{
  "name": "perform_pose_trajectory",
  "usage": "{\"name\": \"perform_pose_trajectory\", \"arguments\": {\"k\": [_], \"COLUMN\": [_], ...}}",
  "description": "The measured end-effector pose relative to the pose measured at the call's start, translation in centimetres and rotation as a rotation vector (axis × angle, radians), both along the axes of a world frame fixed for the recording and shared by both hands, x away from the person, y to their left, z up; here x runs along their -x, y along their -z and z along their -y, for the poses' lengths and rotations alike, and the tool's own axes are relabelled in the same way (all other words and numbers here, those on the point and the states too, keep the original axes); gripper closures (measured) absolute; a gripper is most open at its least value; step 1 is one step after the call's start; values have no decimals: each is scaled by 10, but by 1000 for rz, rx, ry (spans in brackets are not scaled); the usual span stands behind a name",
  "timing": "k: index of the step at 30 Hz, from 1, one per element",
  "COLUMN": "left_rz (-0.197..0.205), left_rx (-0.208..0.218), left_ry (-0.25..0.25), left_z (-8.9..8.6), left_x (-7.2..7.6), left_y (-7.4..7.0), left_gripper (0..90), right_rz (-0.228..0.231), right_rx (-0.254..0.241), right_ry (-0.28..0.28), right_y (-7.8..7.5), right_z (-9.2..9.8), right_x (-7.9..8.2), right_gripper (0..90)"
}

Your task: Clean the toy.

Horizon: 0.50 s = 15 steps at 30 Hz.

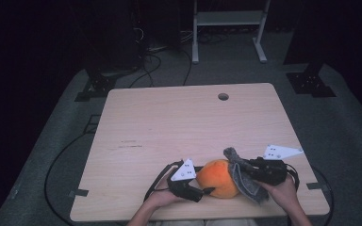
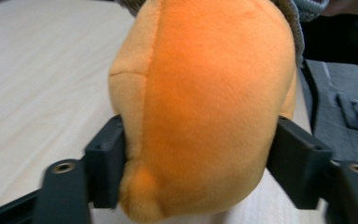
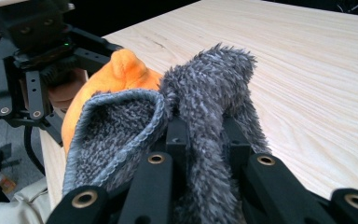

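The orange plush toy (image 1: 220, 178) sits at the table's (image 1: 169, 122) near edge, clamped between the left gripper's (image 1: 206, 191) jaws. At its three o'clock, the right gripper (image 1: 246, 165) pinches a grey fuzzy cloth (image 1: 245, 181), draped against the toy's right flank.

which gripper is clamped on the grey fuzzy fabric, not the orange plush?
The right gripper: its jaws pinch the grey fuzzy fabric. The left gripper squeezes the orange plush instead.
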<state>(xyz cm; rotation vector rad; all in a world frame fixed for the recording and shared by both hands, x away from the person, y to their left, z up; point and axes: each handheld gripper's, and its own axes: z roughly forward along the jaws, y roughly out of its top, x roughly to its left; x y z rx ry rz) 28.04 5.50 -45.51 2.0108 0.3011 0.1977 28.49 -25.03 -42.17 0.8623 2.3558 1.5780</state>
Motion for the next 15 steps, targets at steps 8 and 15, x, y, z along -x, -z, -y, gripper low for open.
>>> {"name": "perform_pose_trajectory", "arguments": {"k": [8, 15], "left_rz": [4, 63], "left_rx": [50, 103], "left_ry": [-15, -48], "left_z": [0, -3], "left_x": [3, 8], "left_y": [-2, -24], "left_gripper": [343, 355], "right_rz": [-6, 104], "right_rx": [30, -68], "right_ry": [75, -32], "right_y": [-4, -35], "right_z": [20, -9], "right_x": [0, 17], "right_gripper": [766, 769]}}
